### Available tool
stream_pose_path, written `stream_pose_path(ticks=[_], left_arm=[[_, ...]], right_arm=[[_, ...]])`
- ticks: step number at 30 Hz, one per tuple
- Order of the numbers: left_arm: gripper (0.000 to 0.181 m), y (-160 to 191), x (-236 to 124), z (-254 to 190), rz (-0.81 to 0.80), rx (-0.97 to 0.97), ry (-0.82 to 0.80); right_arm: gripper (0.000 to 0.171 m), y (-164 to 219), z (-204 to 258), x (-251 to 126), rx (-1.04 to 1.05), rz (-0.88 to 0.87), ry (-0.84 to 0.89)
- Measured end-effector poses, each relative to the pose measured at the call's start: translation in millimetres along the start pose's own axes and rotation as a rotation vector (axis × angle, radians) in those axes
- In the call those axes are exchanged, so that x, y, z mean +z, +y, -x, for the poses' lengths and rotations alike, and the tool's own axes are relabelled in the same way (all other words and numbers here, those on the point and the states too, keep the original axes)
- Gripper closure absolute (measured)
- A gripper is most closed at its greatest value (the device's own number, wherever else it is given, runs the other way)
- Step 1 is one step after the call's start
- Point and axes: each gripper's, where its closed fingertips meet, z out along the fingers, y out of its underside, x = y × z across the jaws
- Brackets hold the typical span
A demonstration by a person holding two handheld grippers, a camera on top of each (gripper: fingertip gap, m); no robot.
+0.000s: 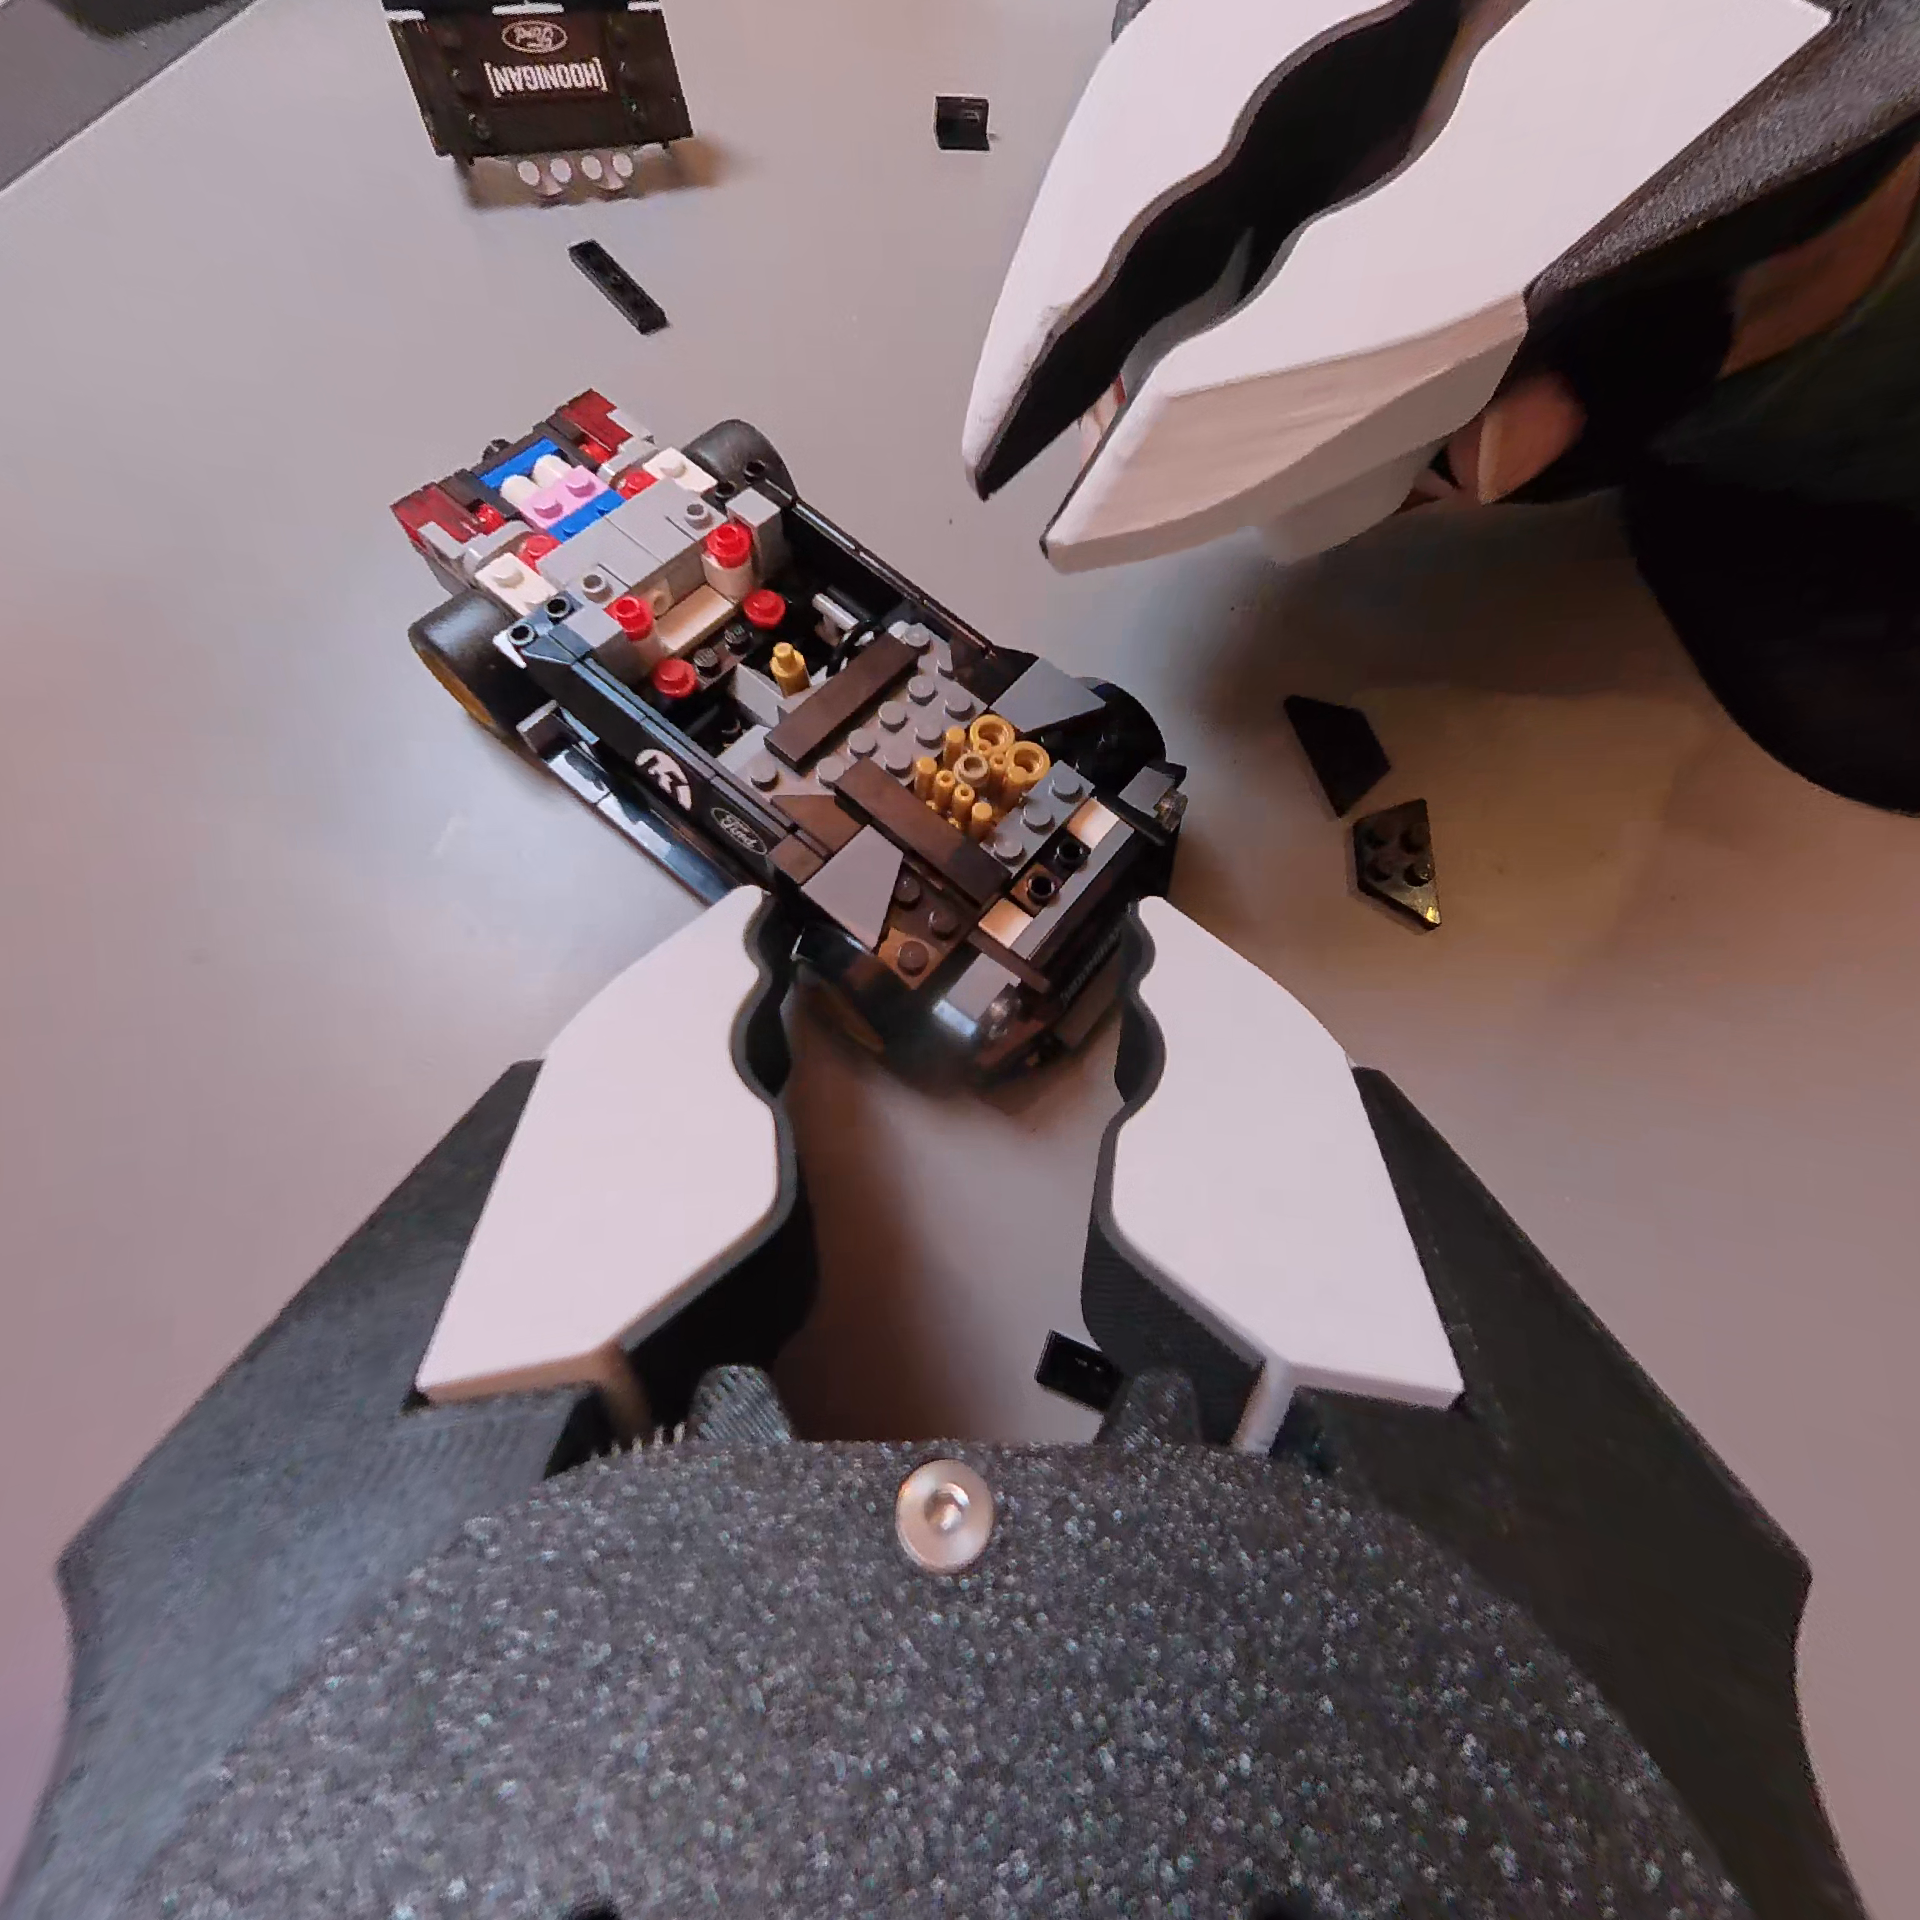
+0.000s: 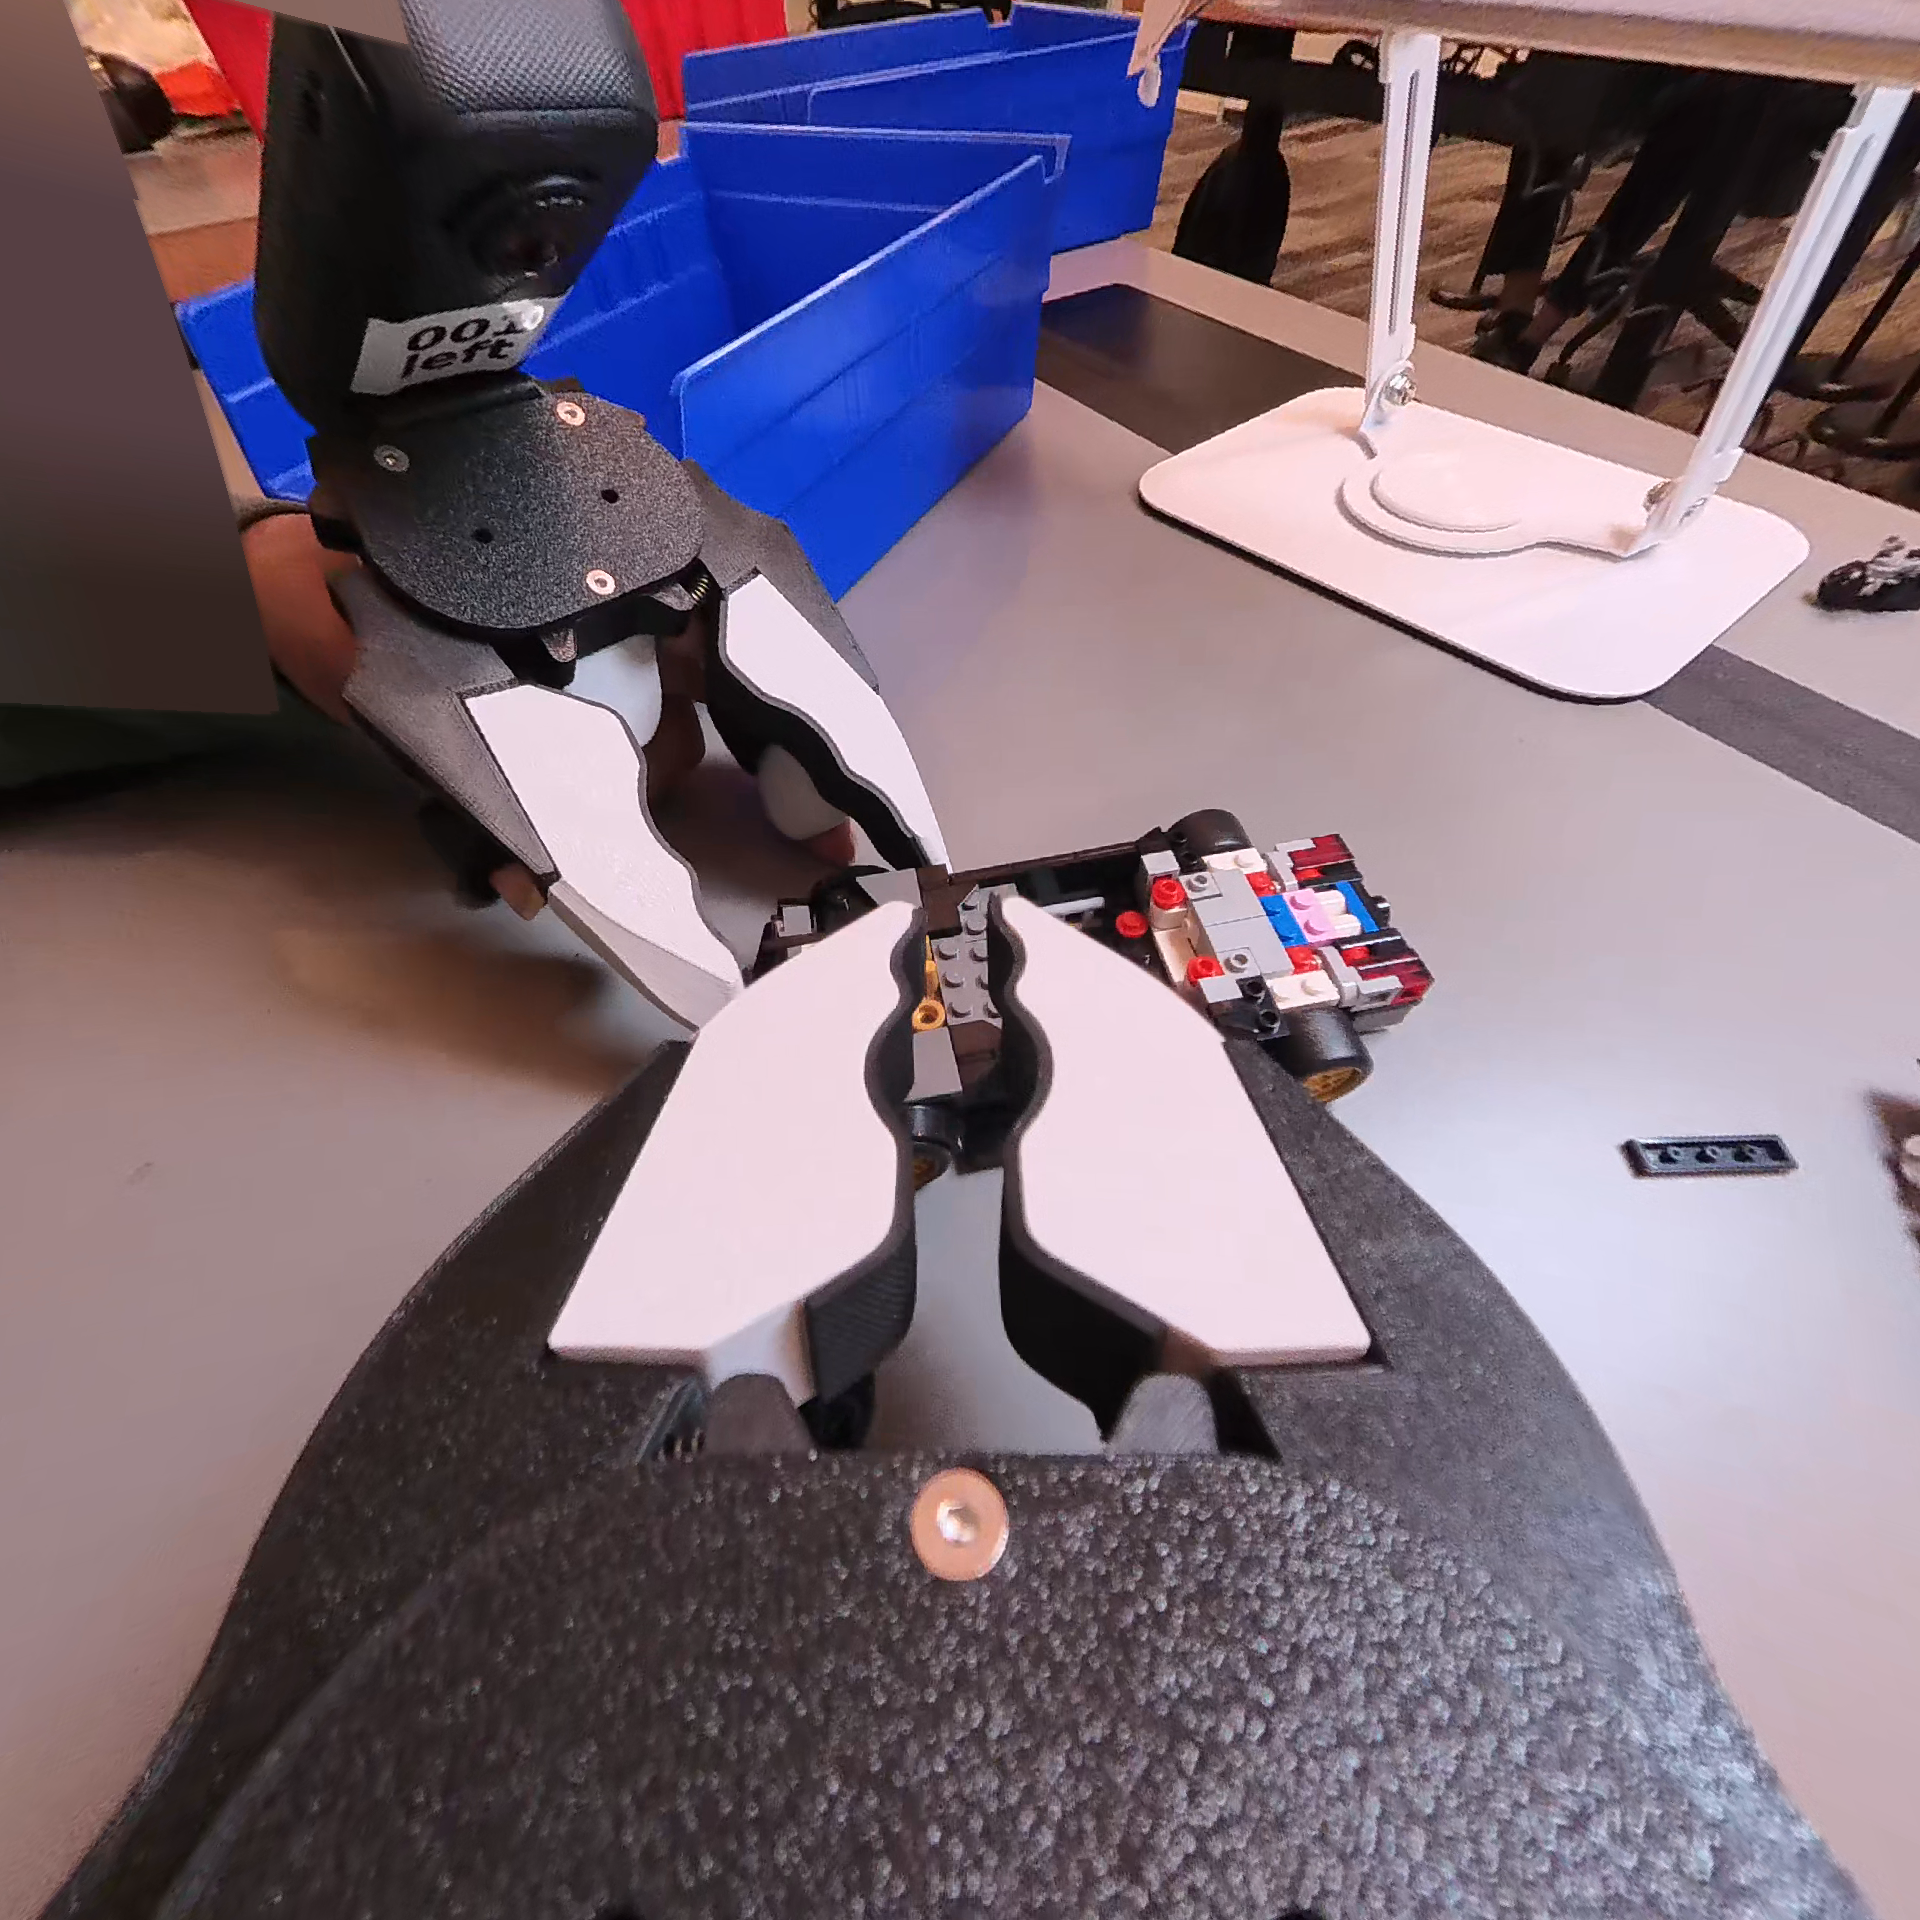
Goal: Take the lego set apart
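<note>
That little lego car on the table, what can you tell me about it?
The lego car is a black plastic brick model, half stripped: roof gone, grey studded plates, gold engine pieces and red studs showing, with red, blue, pink and white bricks at its rear. It sits on its black wheels on the grey table. The left claw is open around its front end; whether the fingers touch it is unclear. The right claw hovers beside it, nearly closed.

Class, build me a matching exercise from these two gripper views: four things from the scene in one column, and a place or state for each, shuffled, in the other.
Things:
1. left gripper
2. right gripper
3. flat black plate
4. blue bin

Places or states:
A. lying loose on the table beyond the car's rear
B. fingers open around the car's front end
C. standing behind the left gripper
D. fingers nearly closed, above the car

Pairs: 1-B, 2-D, 3-A, 4-C
</note>
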Motion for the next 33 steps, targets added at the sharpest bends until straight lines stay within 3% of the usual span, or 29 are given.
stream_pose_path(ticks=[19, 25, 31, 33], left_arm=[[0.118, -30.3, -25.2, 1.2, -0.093, 0.076, -0.052], [0.120, -30.3, -22.9, 3.0, -0.101, 0.083, -0.072], [0.121, -35.1, -24.8, 1.6, -0.127, 0.094, -0.088], [0.121, -35.7, -25.7, 1.2, -0.128, 0.104, -0.096]], right_arm=[[0.145, 3.6, -41.7, -11.0, 0.020, -0.014, 0.151], [0.145, 29.0, -103.2, -16.7, 0.081, 0.132, 0.302], [0.131, 55.9, -158.9, -2.6, 0.128, 0.397, 0.401], [0.136, 57.5, -171.0, -0.7, 0.134, 0.449, 0.439]])
